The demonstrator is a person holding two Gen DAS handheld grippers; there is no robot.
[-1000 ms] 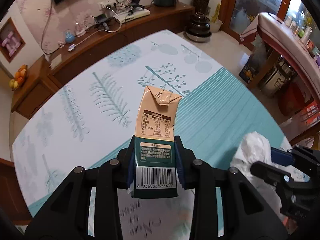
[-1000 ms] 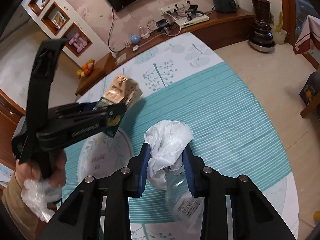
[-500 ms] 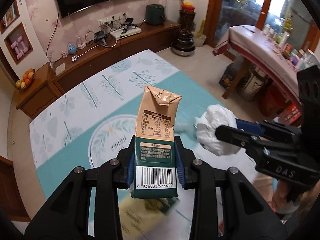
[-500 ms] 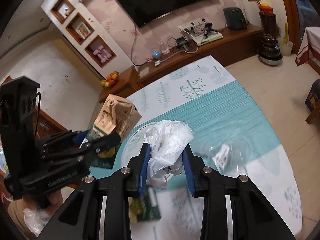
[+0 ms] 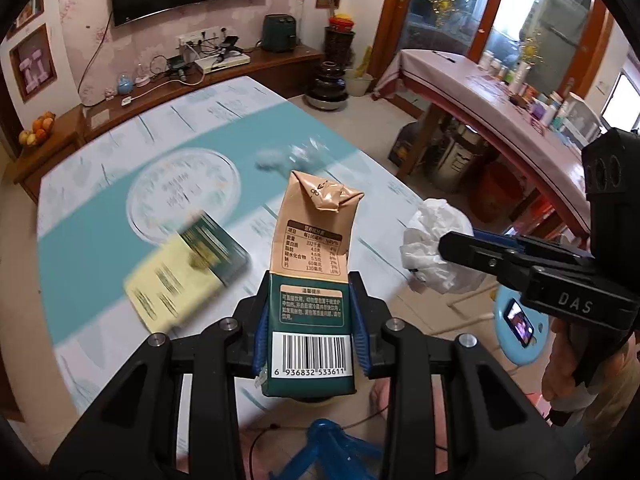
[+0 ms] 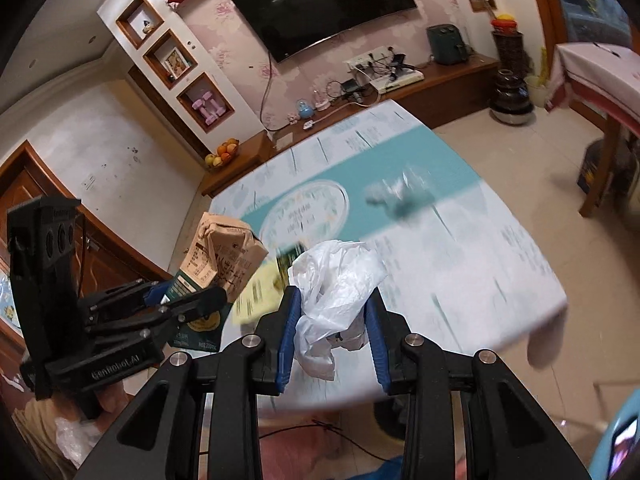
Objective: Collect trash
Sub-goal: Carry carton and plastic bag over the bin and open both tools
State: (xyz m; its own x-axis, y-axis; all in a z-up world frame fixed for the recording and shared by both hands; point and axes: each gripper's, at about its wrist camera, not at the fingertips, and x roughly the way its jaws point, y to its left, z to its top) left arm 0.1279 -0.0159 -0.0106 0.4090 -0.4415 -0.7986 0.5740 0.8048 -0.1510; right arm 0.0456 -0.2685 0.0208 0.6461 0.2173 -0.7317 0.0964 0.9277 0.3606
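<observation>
Milk carton [image 5: 310, 280] was clamped in left gripper [image 5: 310, 336], crumpled plastic bag [image 6: 336, 284] pinched in right gripper [image 6: 332, 336], both held clear above table [image 5: 100, 240], presumably for carrying to disposal.

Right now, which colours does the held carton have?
The carton is tan above, dark green below; left wrist view.

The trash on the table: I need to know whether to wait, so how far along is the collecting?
Partly done. In hand: the left gripper clamps a drink carton and the right gripper a crumpled white plastic bag, both lifted off the table. Left: a yellow-green box and a blurred clear wrapper. Nothing visibly binned yet.
</observation>
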